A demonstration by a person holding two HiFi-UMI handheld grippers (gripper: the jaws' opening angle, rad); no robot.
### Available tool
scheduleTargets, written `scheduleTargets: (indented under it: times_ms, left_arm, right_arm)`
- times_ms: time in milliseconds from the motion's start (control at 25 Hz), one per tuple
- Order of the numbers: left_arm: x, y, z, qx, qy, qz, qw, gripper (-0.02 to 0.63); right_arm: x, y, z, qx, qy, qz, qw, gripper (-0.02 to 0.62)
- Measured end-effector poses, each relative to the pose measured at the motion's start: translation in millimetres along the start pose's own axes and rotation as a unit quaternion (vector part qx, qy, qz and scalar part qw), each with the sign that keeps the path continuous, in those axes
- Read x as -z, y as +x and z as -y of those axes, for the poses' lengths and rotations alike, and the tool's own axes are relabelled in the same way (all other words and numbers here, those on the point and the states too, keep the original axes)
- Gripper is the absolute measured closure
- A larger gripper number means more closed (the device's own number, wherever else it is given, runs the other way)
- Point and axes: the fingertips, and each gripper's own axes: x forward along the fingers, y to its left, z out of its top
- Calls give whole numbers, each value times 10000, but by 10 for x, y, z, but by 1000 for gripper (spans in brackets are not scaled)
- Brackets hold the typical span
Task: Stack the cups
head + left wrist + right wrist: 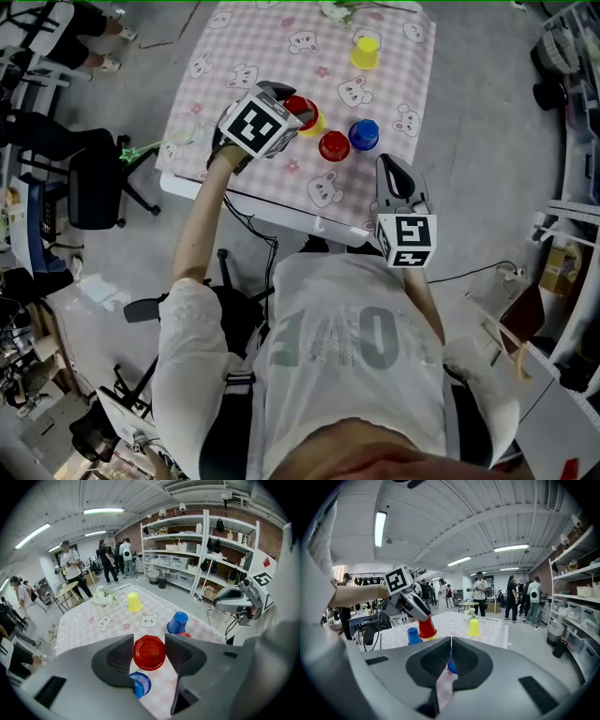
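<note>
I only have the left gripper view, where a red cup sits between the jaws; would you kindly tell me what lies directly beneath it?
Observer: A yellow cup. In the right gripper view its rim shows just below the red cup that the left gripper grips.
Operator: Thank you. Is the other one carrying anything?
Observer: No. The right gripper has its jaws shut, with nothing held between the pads.
</note>
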Motion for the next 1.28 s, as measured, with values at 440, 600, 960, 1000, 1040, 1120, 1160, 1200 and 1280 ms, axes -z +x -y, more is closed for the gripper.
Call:
scheduleTargets:
  times_ms: [440,600,960,1000,1040,1120,1160,1200,1280]
  left_arm:
    - [35,-309,-198,-285,-169,131,9994,397]
    - [159,-393,-317,-397,-282,-27,9988,397]
    - [317,-254,-305,-252,-511,-62,9984,397]
    - [316,-247,-308,-252,-501,-59,9984,396]
    - [312,-245,-308,-253,-494,-48,9984,396]
    - [302,-243,-306,-262,-496,-2,9984,396]
    - [296,-241,-306,-268,-507,32,9983,396]
    - [287,-240,-309,-281,-524,74,9982,394]
    - [249,-258,-324,-344,-530,177,9978,383]
  right_arm:
    - [1,14,-37,-69,-11,-2,10000,565]
    - [14,16,-64,-107,-33,-36,9999,565]
    - [31,-1,-91,-91,-52,-55,9999,565]
    - [36,-3,-89,-82,-50,-62,9999,565]
    - [40,-5,-87,-75,-49,-70,9999,565]
    - [47,-10,-86,-69,-50,-83,9999,565]
    - [52,-12,-86,-67,-52,-85,9999,565]
    - [58,-12,-86,-65,-52,-85,9999,565]
    - [59,-12,-83,-53,-47,-74,9999,565]
